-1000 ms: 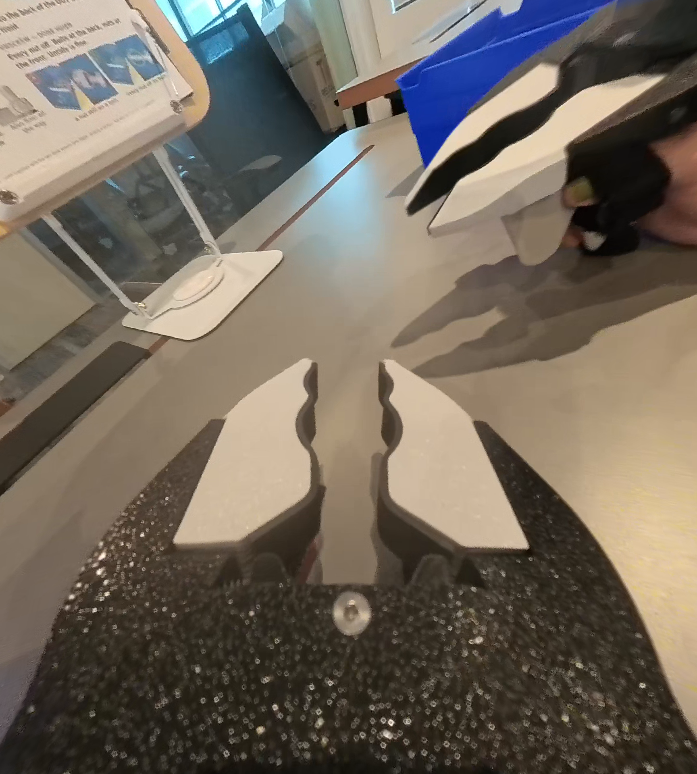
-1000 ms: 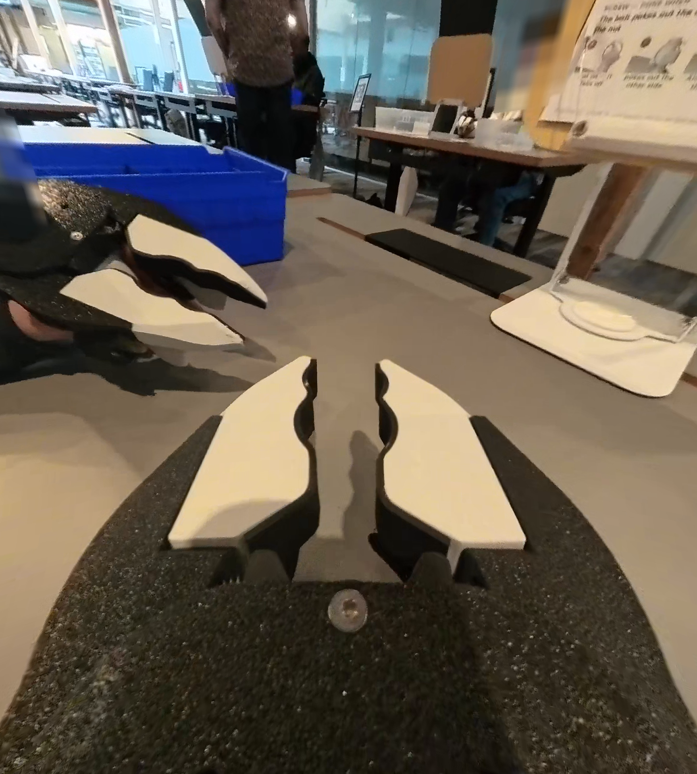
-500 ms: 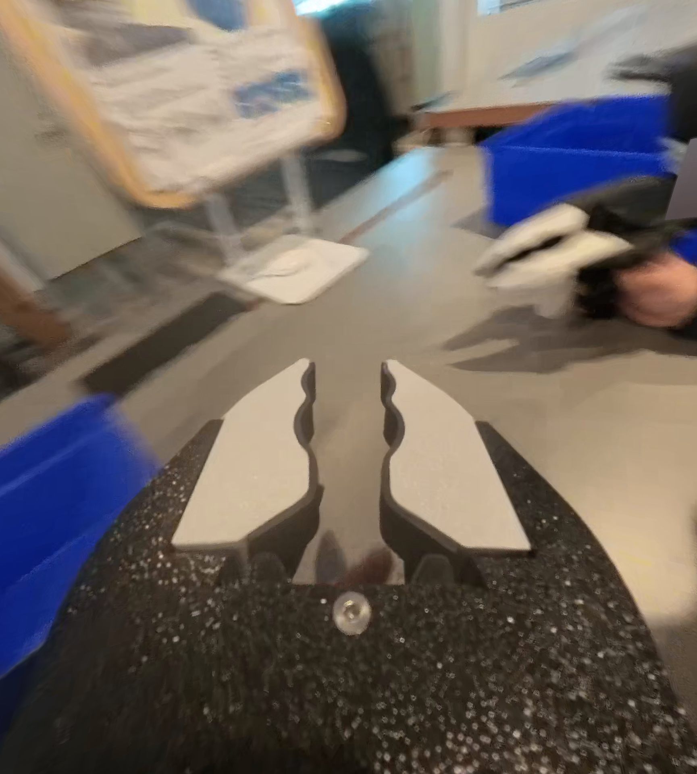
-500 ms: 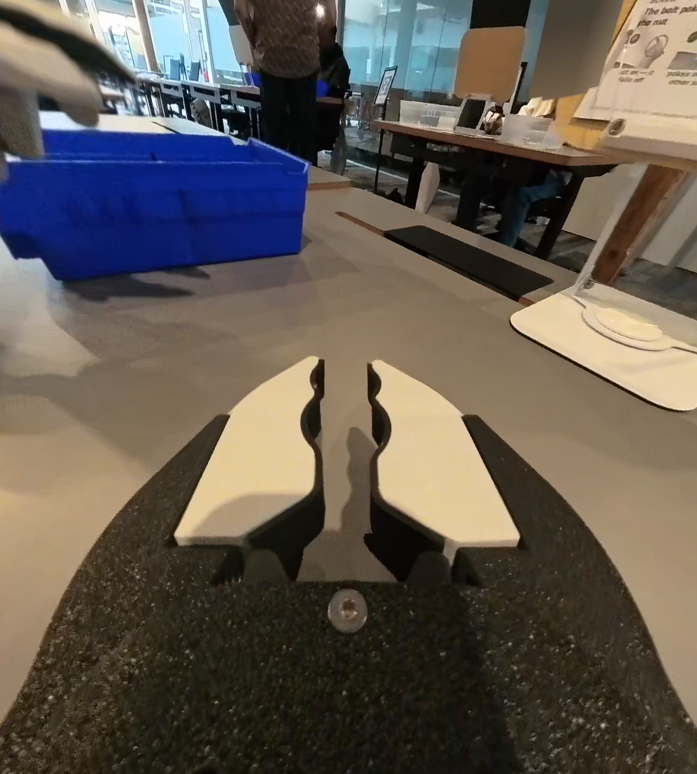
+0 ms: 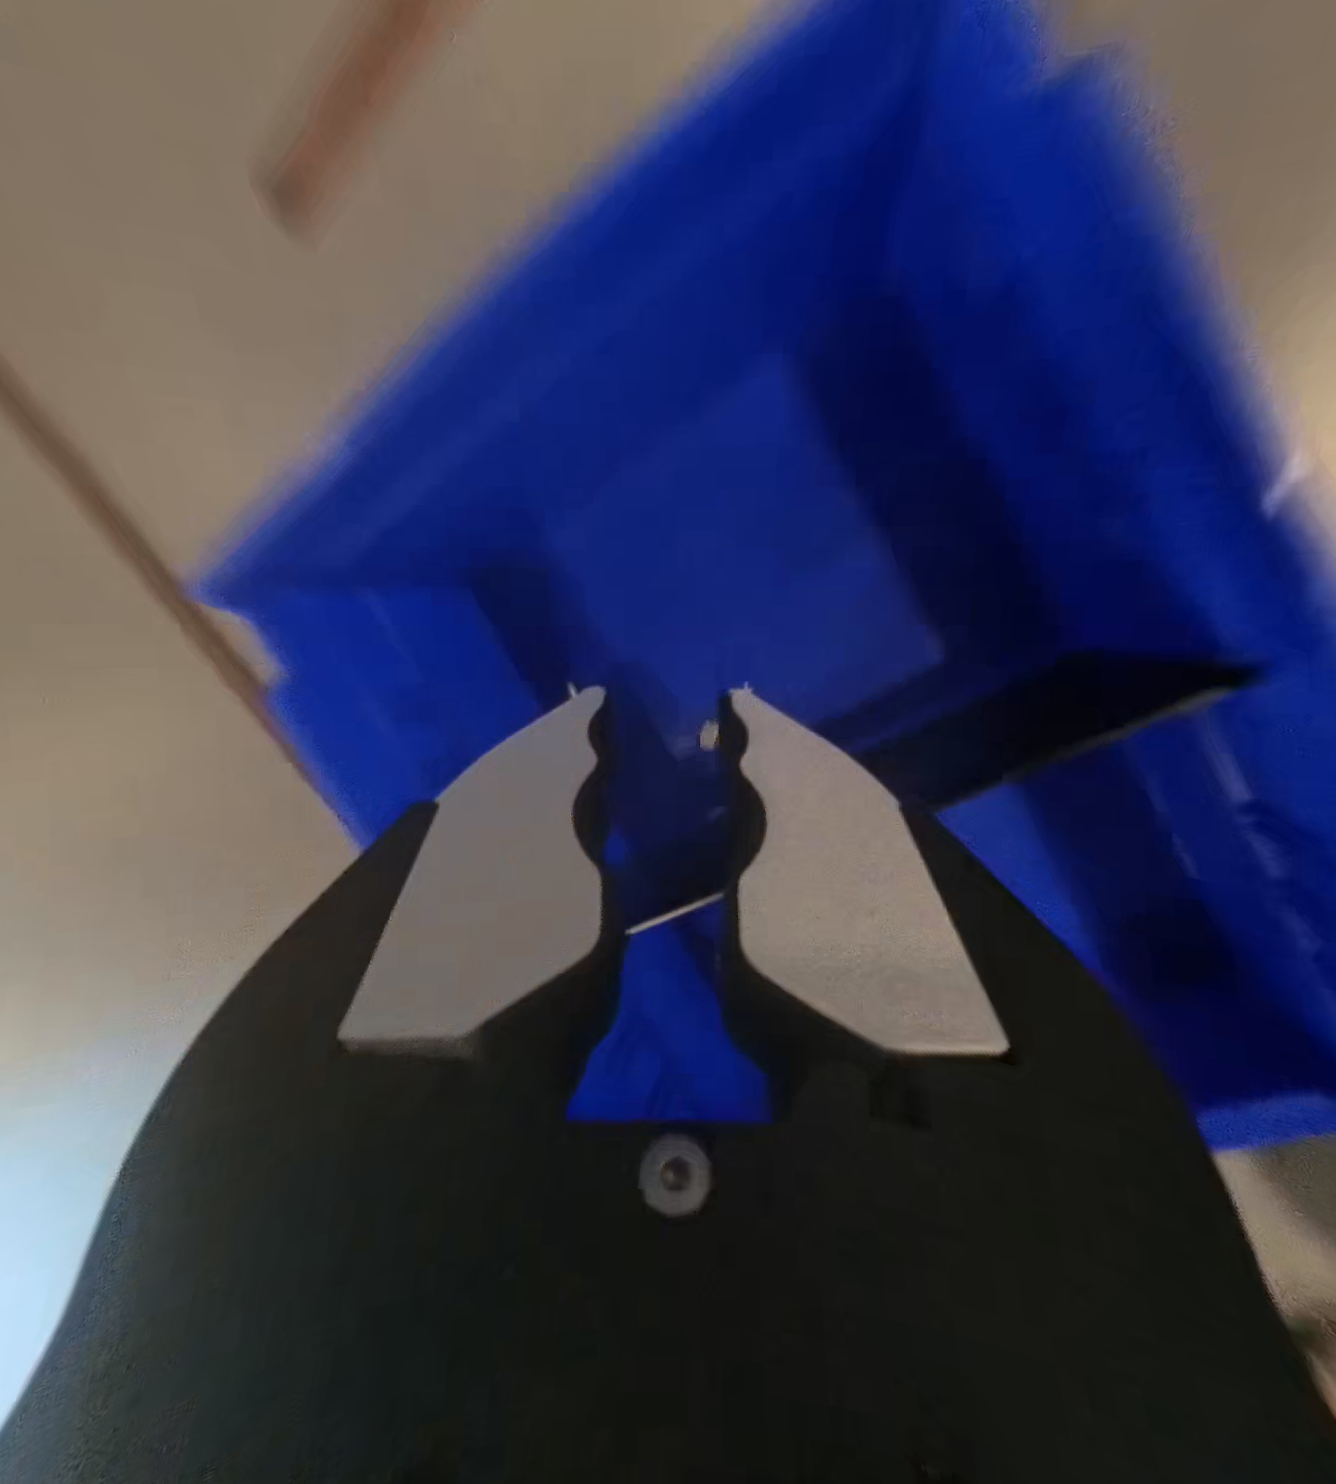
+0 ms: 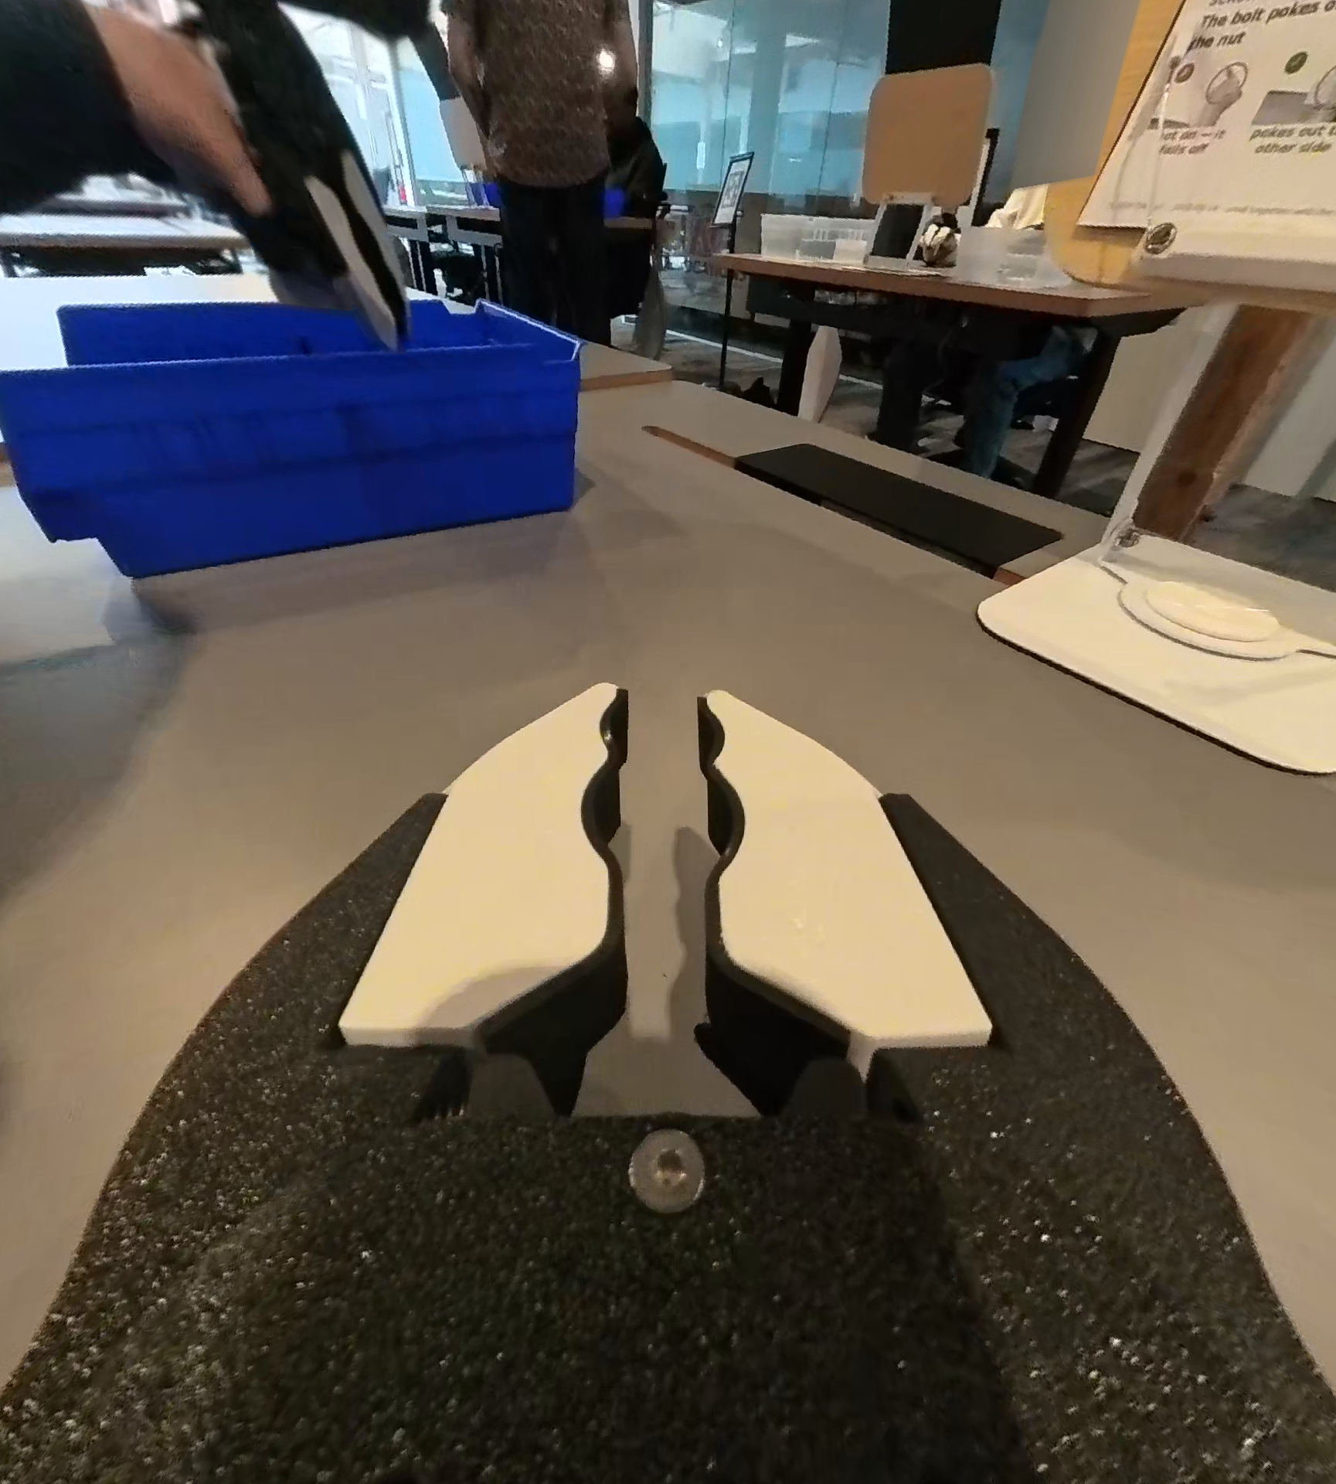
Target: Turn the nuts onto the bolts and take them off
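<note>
No nut or bolt shows clearly. My left gripper (image 5: 660,707) is open and empty and points down into a blue compartment bin (image 5: 769,450); this view is badly blurred. A small pale glint (image 5: 707,733) sits by its right fingertip, too blurred to identify. In the right wrist view the left gripper (image 6: 363,273), held by a gloved hand, dips steeply into the same blue bin (image 6: 287,434) at the far left of the grey table (image 6: 648,602). My right gripper (image 6: 660,707) is open and empty, low over the table's middle, away from the bin.
A sign stand with a white base plate (image 6: 1186,666) stands at the right. A black strip (image 6: 889,506) lies along the table's far edge. A person (image 6: 552,161) stands beyond the bin, and other tables stand farther back. There is about 40 centimetres between the tips of the two grippers. The small pale glint (image 5: 707,733) is about 9 centimetres from my left fingertips and 45 centimetres from my right.
My left gripper has swung up and left from the table's middle and now tips down into the blue bin. The right gripper has stayed nearly still, its jaws slightly narrower.
</note>
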Demonstrator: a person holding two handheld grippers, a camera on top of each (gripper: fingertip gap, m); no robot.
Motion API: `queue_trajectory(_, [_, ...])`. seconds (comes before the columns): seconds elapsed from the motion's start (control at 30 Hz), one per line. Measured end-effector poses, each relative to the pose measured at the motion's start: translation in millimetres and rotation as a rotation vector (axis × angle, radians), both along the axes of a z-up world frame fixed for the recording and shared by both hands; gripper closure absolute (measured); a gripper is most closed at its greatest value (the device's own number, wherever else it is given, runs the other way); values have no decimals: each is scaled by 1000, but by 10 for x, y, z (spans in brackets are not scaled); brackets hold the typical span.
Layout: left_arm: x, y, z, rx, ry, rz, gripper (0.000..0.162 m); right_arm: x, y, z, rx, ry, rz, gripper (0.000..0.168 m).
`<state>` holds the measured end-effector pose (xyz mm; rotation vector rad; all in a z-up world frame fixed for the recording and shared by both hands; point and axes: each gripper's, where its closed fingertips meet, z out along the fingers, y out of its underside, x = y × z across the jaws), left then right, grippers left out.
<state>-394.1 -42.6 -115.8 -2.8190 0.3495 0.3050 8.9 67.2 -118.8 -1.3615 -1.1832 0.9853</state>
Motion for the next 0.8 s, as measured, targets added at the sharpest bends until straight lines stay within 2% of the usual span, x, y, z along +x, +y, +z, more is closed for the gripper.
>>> queue_trajectory(0.13, [-256,-42,-369,-204,-2,69,139,-10,-12,-10,10,-10,5,153])
queue_trajectory(0.27, [-363,-75,-606,-323,-42,131,138,-27,-38,-32,32,-29,12,153])
queue_trajectory(0.47, [-480,-73,-742,-386,-72,243,143,-56,-90,-67,76,-62,27,154])
queue_trajectory(0.6, [-567,-82,-765,-420,-4,278,153,-76,-128,-95,109,-87,37,155])
queue_trajectory(0.8, [-601,-131,-815,-488,81,299,144,-111,-199,-150,168,-131,61,157])
